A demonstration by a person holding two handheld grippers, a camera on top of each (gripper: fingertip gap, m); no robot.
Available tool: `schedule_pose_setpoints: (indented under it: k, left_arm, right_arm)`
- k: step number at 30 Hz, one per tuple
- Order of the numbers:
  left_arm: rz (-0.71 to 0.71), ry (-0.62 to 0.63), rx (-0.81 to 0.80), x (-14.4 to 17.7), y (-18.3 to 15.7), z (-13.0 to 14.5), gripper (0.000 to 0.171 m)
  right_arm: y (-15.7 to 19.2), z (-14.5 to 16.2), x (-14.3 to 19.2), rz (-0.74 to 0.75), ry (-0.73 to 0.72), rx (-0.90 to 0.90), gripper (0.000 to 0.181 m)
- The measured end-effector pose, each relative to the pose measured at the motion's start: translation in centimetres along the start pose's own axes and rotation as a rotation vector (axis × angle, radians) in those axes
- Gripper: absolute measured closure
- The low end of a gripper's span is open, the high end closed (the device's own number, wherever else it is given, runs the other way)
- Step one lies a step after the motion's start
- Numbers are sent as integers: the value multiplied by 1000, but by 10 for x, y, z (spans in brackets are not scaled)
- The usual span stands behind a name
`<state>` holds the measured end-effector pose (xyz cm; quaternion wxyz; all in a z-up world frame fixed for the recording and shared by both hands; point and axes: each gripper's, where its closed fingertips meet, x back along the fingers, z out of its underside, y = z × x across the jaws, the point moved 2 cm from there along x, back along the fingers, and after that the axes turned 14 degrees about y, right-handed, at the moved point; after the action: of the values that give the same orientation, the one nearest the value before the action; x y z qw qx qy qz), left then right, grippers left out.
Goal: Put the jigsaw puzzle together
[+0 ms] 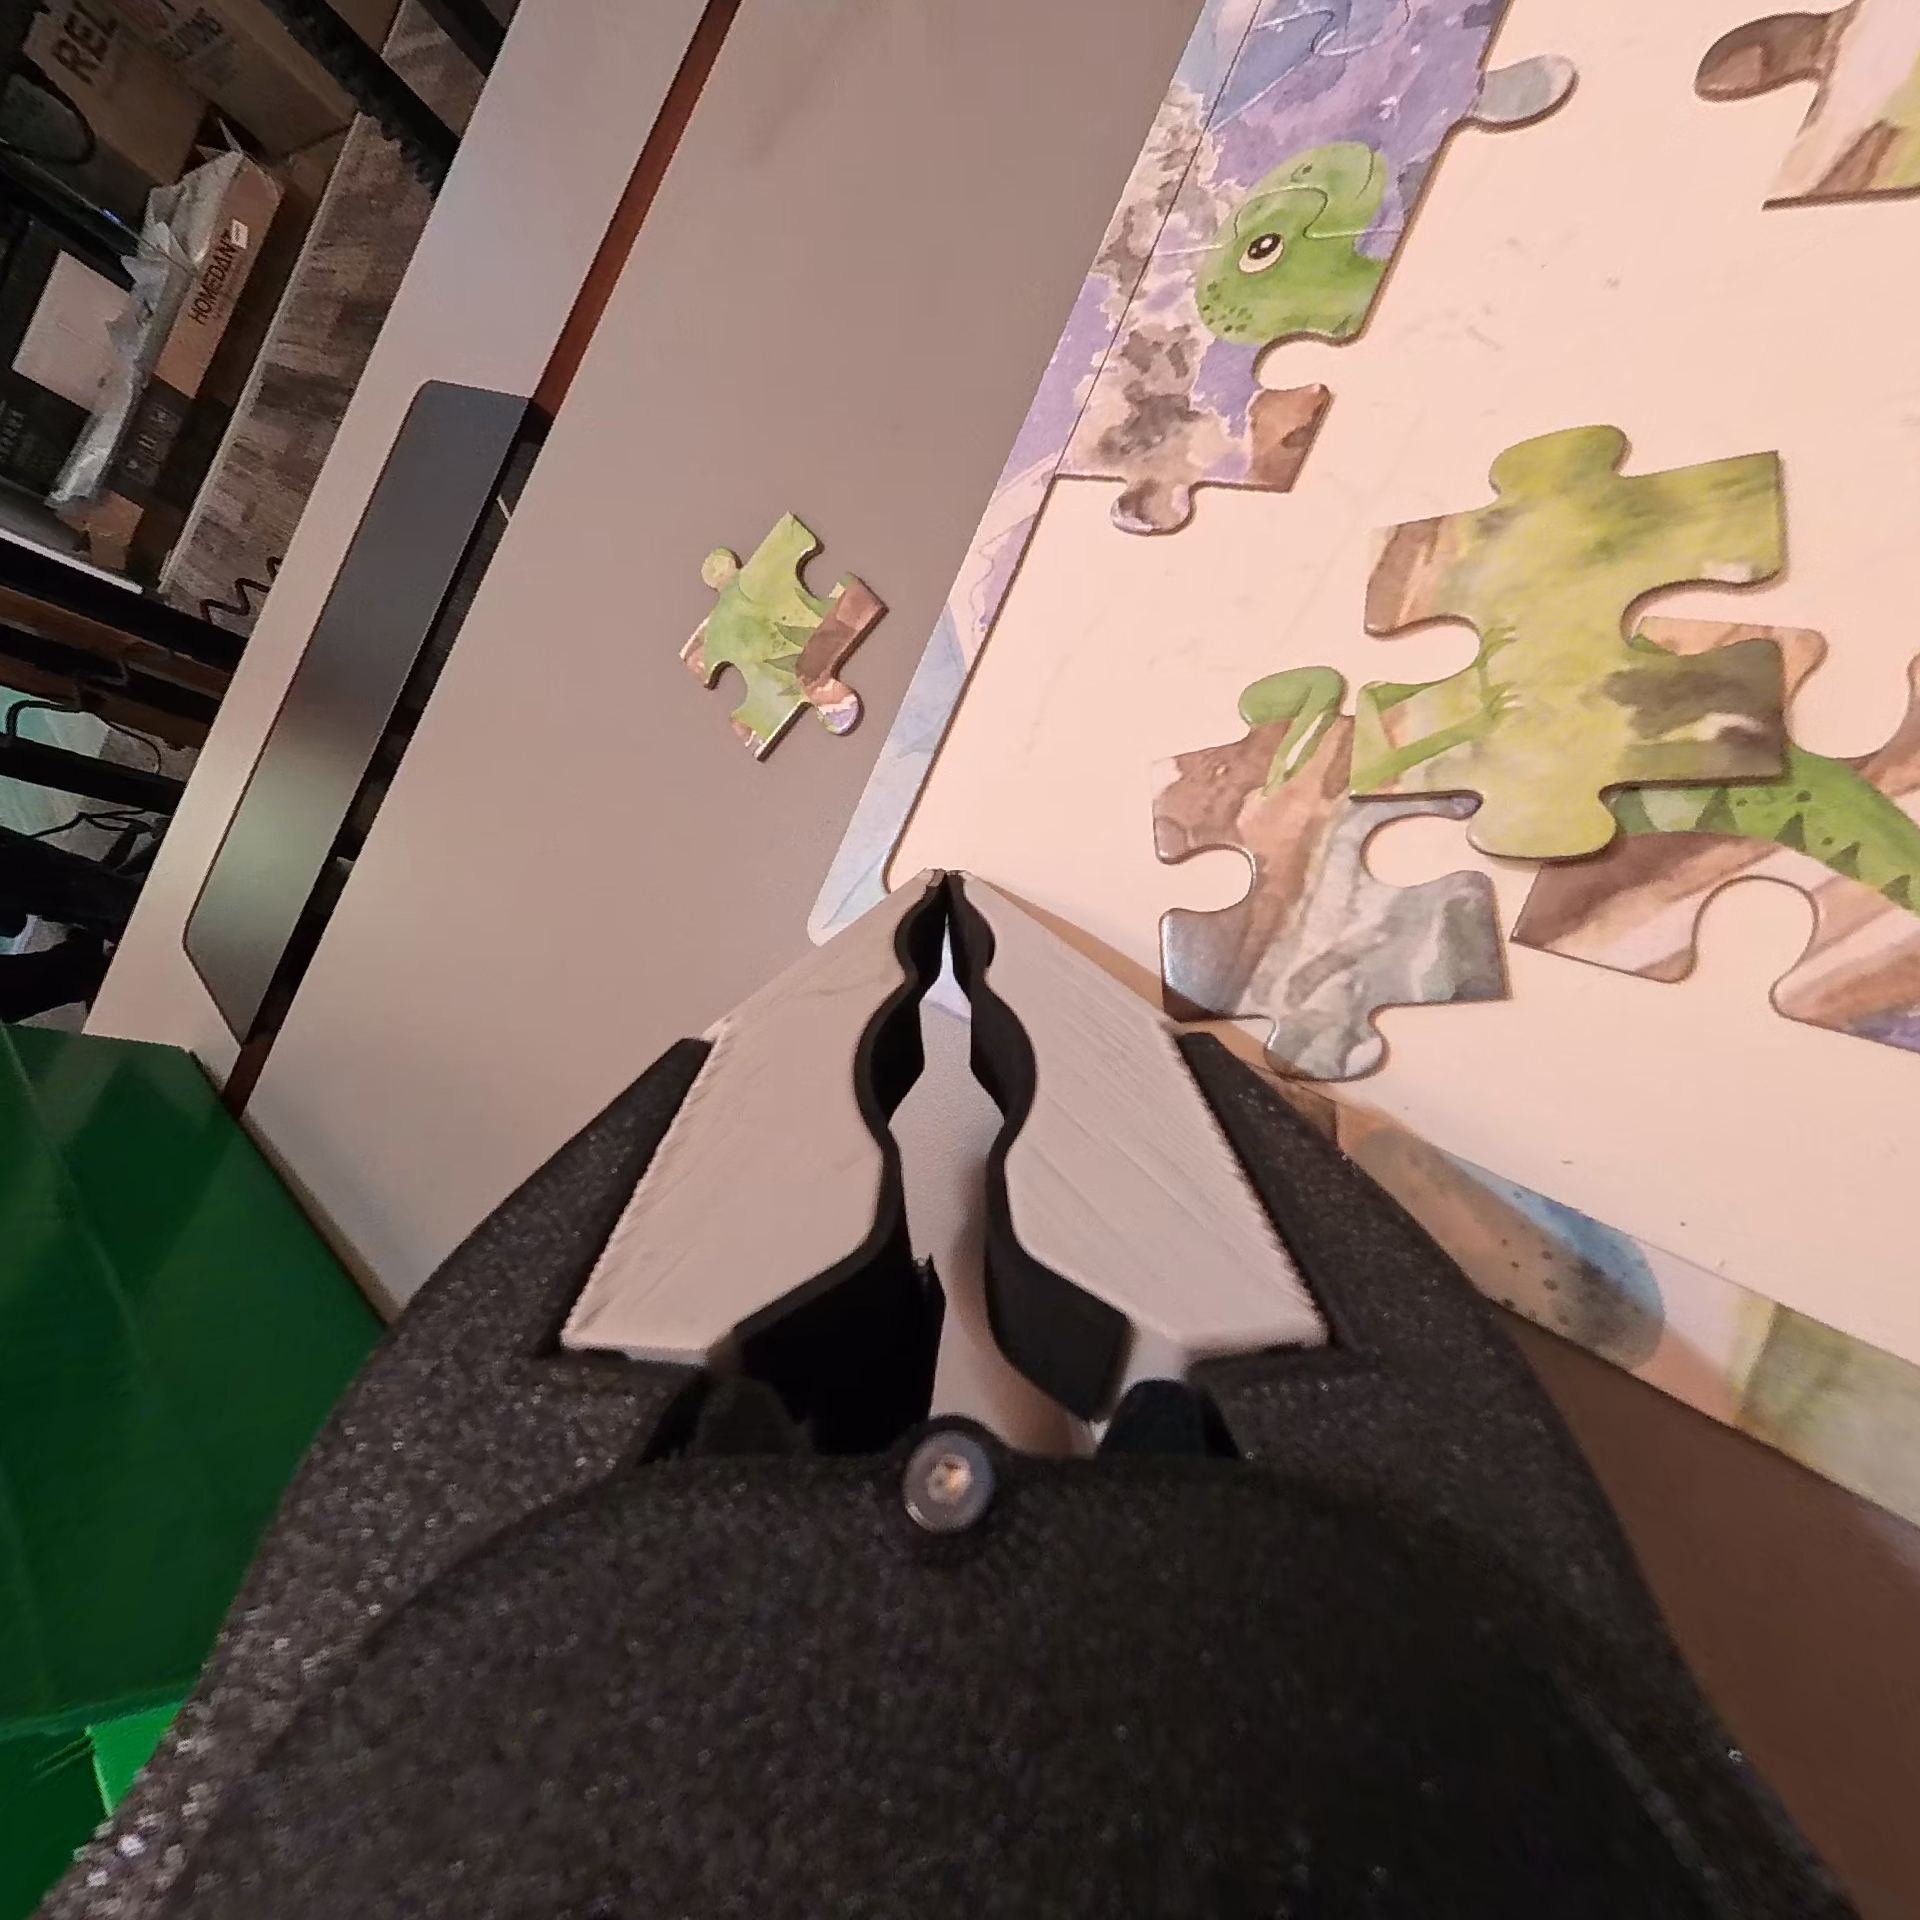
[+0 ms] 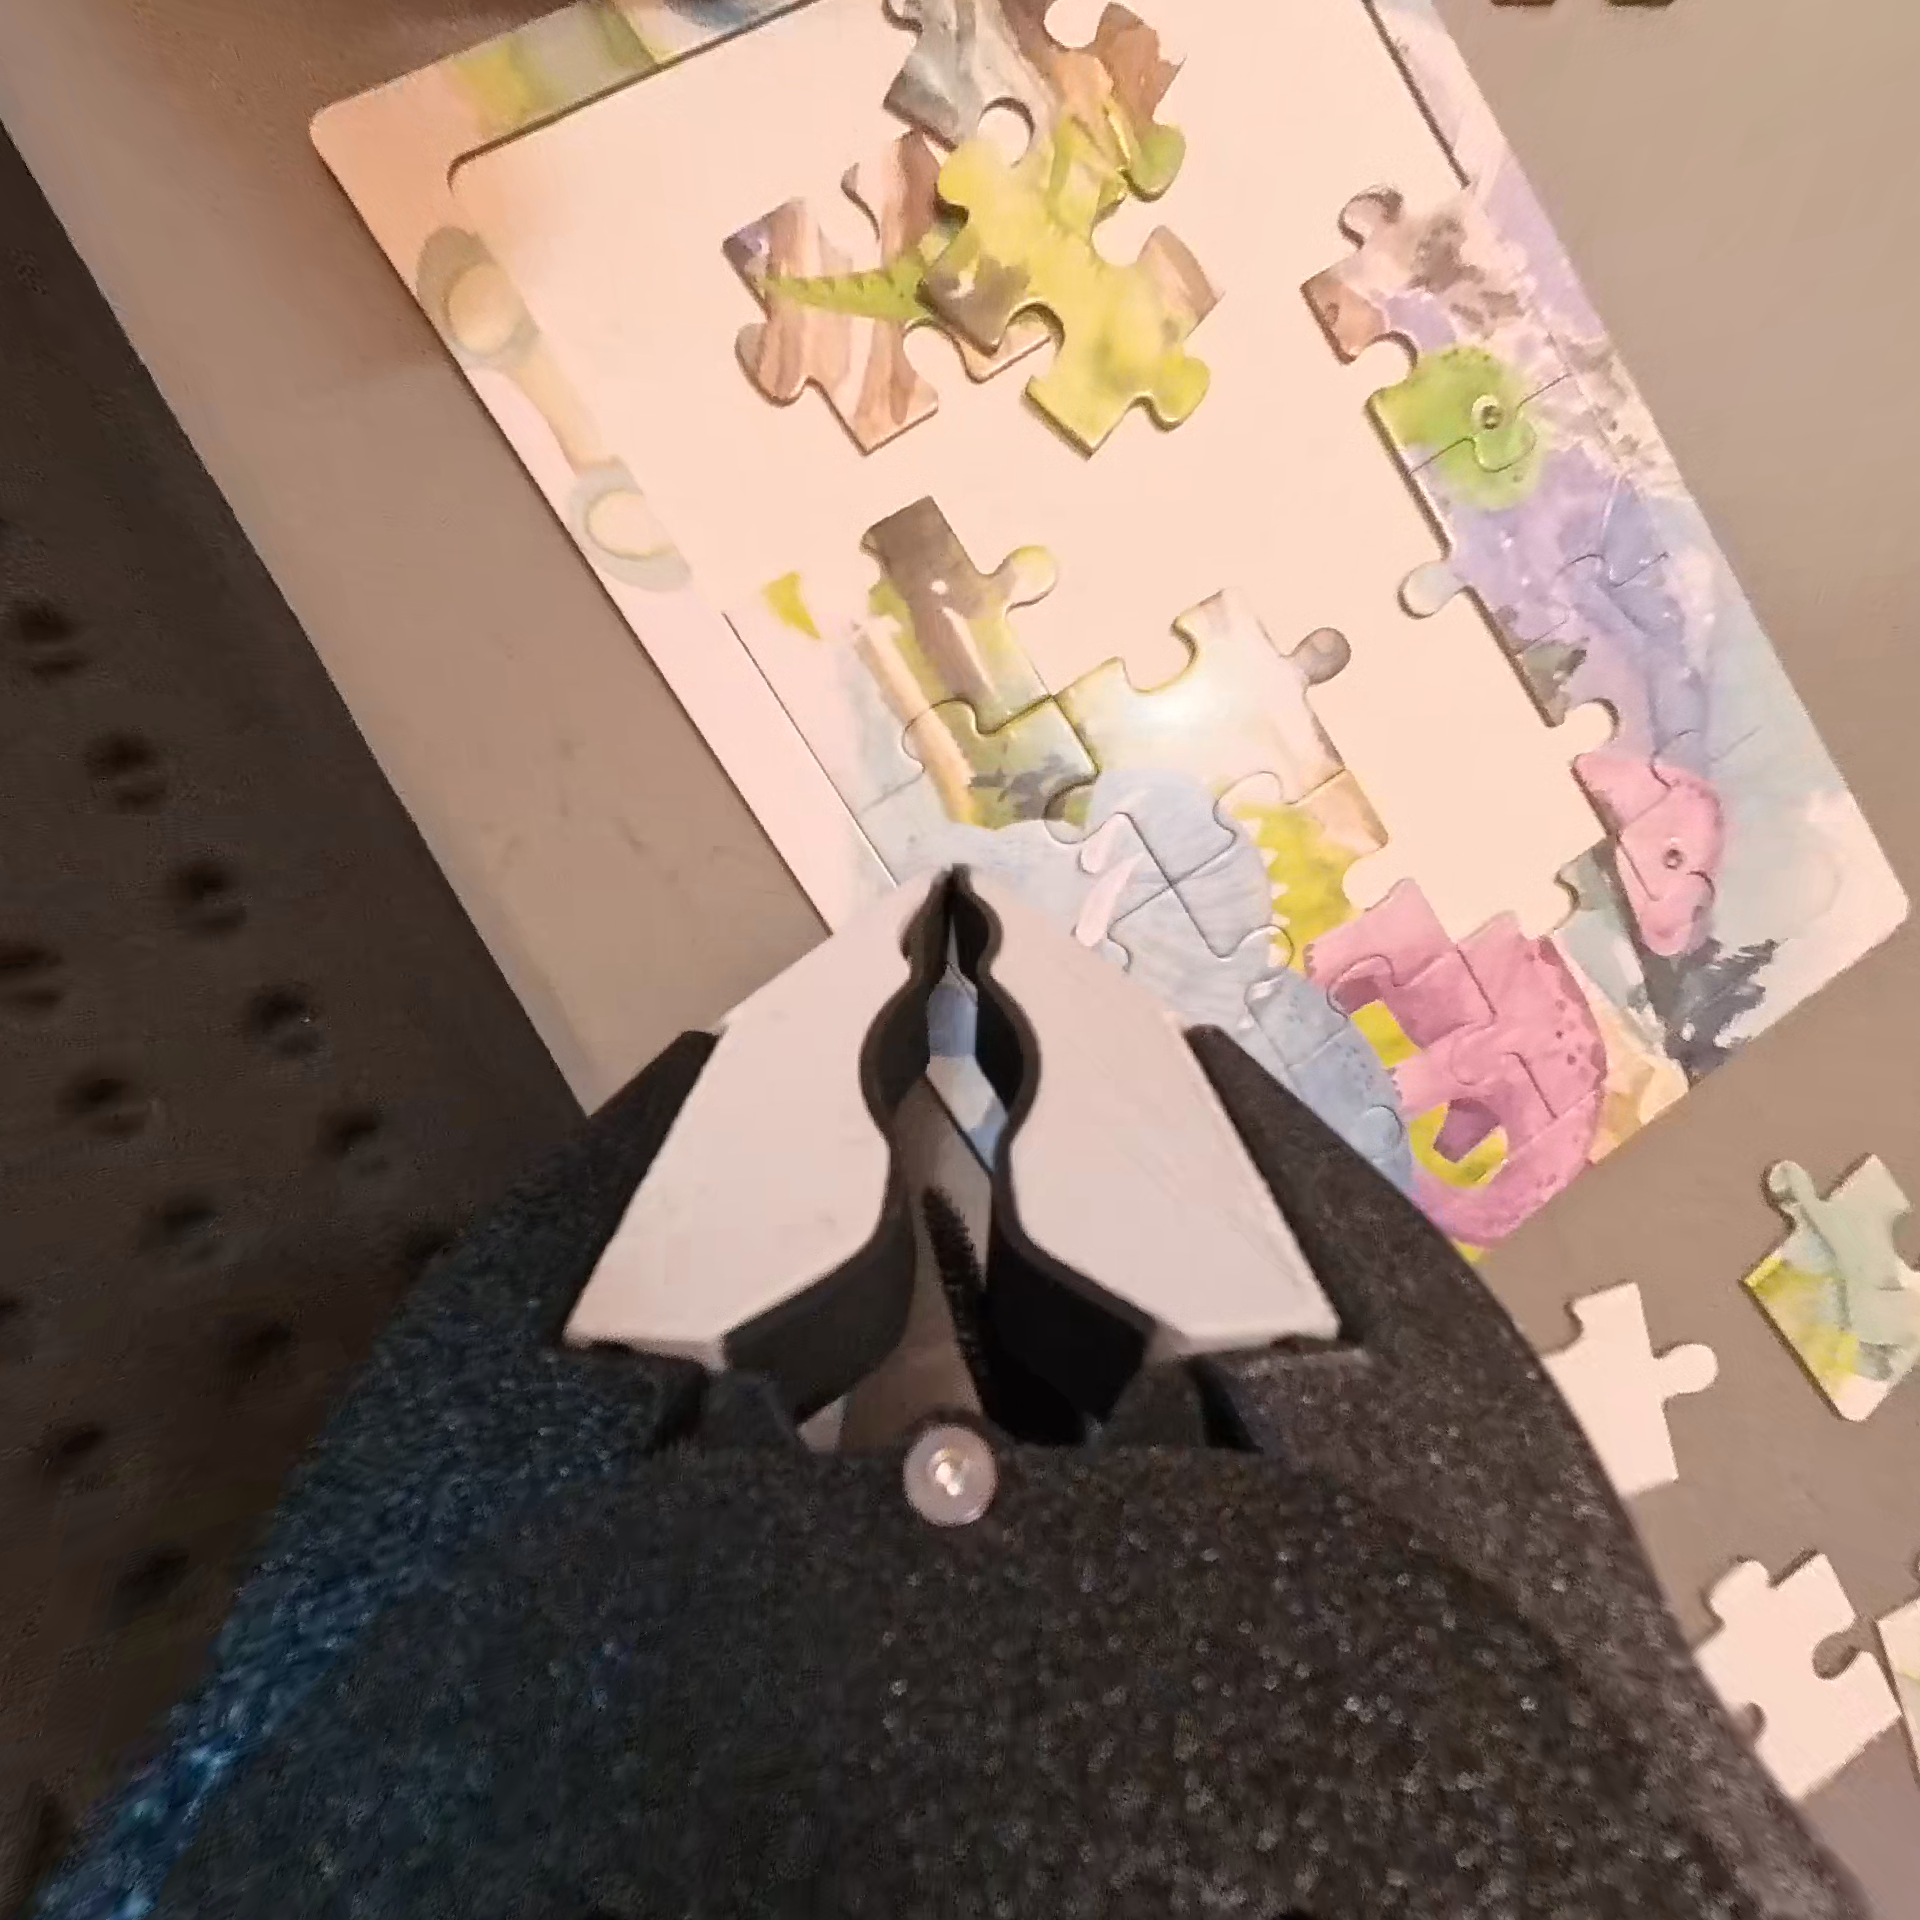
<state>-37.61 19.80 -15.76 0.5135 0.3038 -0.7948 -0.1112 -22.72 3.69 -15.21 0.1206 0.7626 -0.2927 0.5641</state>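
So both claws are clenched tight and neither one is carrying anything. The left gripper (image 1: 943,883), grey fingers with wavy black pads, has its tips pinched together right over the near corner of the pale cardboard puzzle tray (image 1: 1143,582). The right gripper (image 2: 954,883) looks the same, tips touching, hanging over the tray's edge (image 2: 416,270) next to the finished corner.

The jigsaw sits flat on a grey tabletop (image 1: 790,343) and it's only partly done. In the right wrist view, an assembled block of pink dinosaur and blue water pieces (image 2: 1455,997) fills one corner, and a purple strip with a green dinosaur head (image 2: 1475,436) runs along one side. The middle of the tray is mostly bare.

Lying loose in that bare part is a yellow-green piece (image 1: 1569,665) resting on top of two brown-and-green pieces (image 1: 1320,862), overlapping them instead of locking in.

Outside the tray, one small green-and-brown piece (image 1: 784,636) lies alone on the table. On the other side there's a pale green piece face up (image 2: 1839,1288) and a couple of white face-down pieces (image 2: 1621,1413) near it.

A green box (image 1: 125,1299) shows at the left view's edge.
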Motion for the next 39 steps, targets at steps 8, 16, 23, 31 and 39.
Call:
schedule_pose_setpoints:
  k: [8, 16, 23, 31, 39]
  left_arm:
    - [-8, 4, 0, 0, 0, 0, 171]
    - [-20, -15, 50, 3, 5, -3, 171]
    - [-4, -146, 124, 26, 13, -18, 153]
    - [5, -157, 118, 24, 6, -21, 154]
    - [12, -152, 123, 23, 5, -20, 155]
  right_arm:
    - [-108, 153, 73, 67, -7, -522, 136]
    - [-107, 158, 56, 57, -89, -472, 121]
    - [-150, 146, 36, 121, -54, -459, 119]
    - [-143, 135, 29, 103, -57, -377, 114]
    - [-144, 134, 31, 61, -71, -412, 109]
